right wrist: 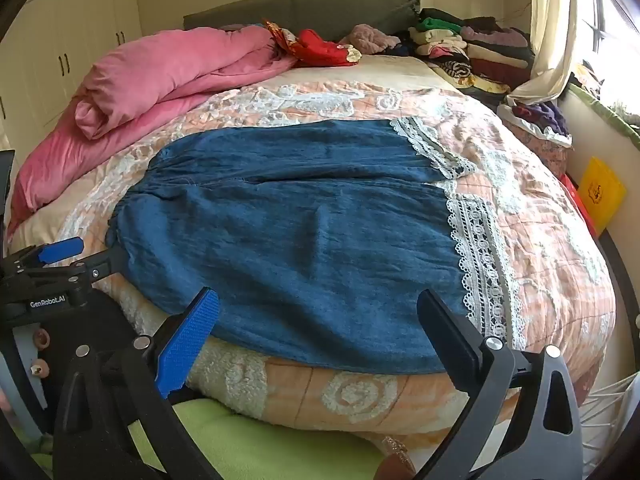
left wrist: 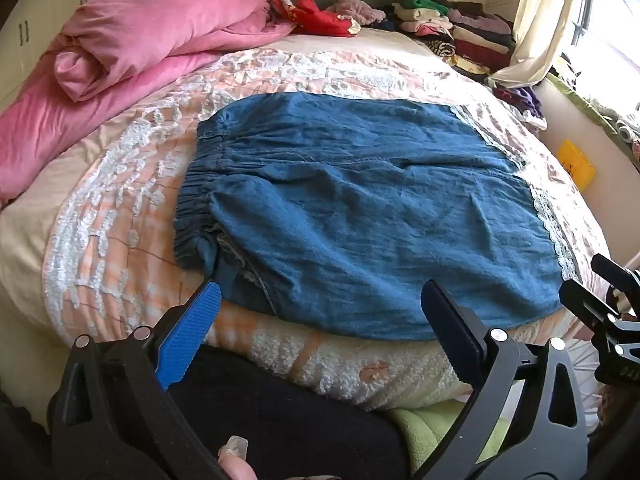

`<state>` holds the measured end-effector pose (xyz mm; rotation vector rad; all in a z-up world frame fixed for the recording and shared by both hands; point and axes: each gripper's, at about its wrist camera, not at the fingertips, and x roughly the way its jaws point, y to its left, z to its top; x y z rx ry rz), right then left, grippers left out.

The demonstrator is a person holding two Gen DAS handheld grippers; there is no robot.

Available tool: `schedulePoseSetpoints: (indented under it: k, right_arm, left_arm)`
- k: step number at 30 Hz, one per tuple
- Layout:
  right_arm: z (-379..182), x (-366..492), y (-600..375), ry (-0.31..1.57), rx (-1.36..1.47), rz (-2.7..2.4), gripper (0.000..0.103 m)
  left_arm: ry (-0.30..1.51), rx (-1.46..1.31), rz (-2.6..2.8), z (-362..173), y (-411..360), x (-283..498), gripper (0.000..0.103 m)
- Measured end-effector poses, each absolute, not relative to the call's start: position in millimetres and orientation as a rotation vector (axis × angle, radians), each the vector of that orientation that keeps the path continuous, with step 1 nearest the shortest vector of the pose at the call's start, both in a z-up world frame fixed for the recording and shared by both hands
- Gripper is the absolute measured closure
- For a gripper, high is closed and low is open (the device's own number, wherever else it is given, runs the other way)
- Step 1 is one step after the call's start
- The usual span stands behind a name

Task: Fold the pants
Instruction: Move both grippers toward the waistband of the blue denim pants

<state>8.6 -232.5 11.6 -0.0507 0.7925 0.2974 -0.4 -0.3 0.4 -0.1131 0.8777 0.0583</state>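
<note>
Blue denim pants [left wrist: 360,208] with white lace hems lie flat on the bed, elastic waistband to the left, hems to the right; they also show in the right wrist view [right wrist: 304,232]. My left gripper [left wrist: 320,300] is open and empty, just short of the pants' near edge by the waistband end. My right gripper [right wrist: 318,308] is open and empty at the near edge, closer to the lace hem [right wrist: 480,248]. The right gripper's body shows at the right of the left wrist view [left wrist: 600,304]; the left gripper shows at the left of the right wrist view [right wrist: 60,264].
The bed has a peach and white quilt [left wrist: 120,208]. A rolled pink duvet [left wrist: 140,36] lies at the back left. Stacked folded clothes [left wrist: 460,28] sit at the back right by a curtain [left wrist: 536,28]. A yellow bag [right wrist: 600,192] stands by the right wall.
</note>
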Motion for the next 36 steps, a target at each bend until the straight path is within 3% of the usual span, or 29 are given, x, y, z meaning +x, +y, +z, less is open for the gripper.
schedulePoseSetpoints:
  k: [19, 36]
  right_arm:
    - [9, 23, -224, 0.794, -0.069, 0.328, 0.004]
    - [23, 128, -172, 0.791, -0.124, 0.449, 0.004]
  left_arm:
    - [0.879, -0.123, 0.072, 0, 17, 13, 0.009]
    - [0.895, -0.179, 0.179, 5, 79, 77, 0.009]
